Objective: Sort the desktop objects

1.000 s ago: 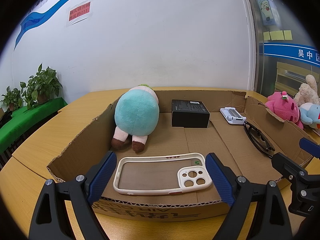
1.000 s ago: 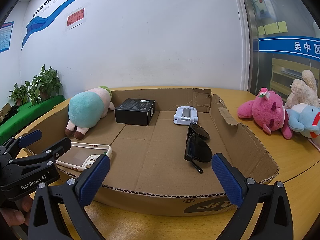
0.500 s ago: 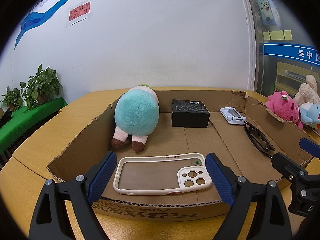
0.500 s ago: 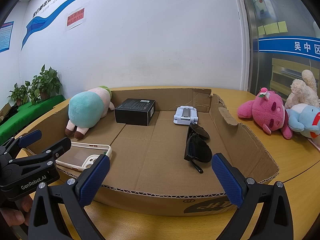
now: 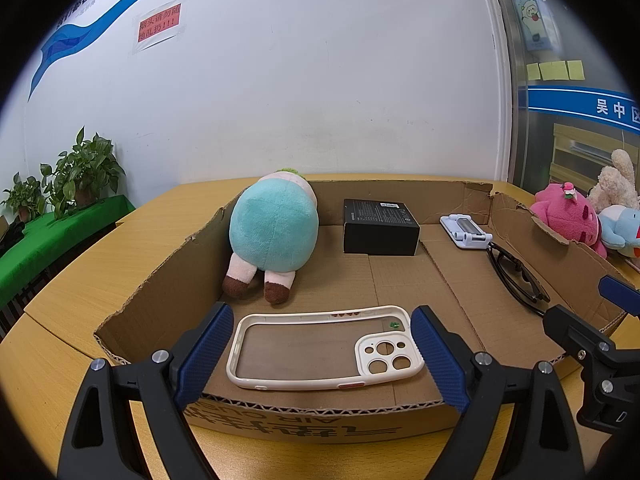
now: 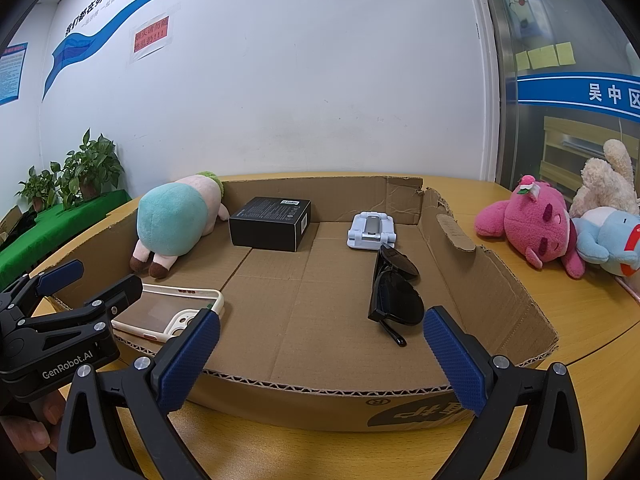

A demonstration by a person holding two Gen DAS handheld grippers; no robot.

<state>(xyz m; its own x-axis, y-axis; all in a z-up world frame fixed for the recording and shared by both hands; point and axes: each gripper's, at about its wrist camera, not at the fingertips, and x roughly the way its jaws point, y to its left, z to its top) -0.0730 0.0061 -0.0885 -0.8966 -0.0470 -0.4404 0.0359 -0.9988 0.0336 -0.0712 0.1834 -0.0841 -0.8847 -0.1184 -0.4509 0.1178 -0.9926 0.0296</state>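
Right wrist view: cardboard tray [image 6: 496, 276] holds five objects; three plush toys [image 6: 532, 228] beside it.

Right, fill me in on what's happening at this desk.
A person holds a claw in each hand over a shallow cardboard tray on a wooden desk. Both the left claw and the right claw are open and empty. In the tray lie a phone case, a teal plush, a black box, a white phone stand and sunglasses. Three more plush toys sit on the desk outside it.
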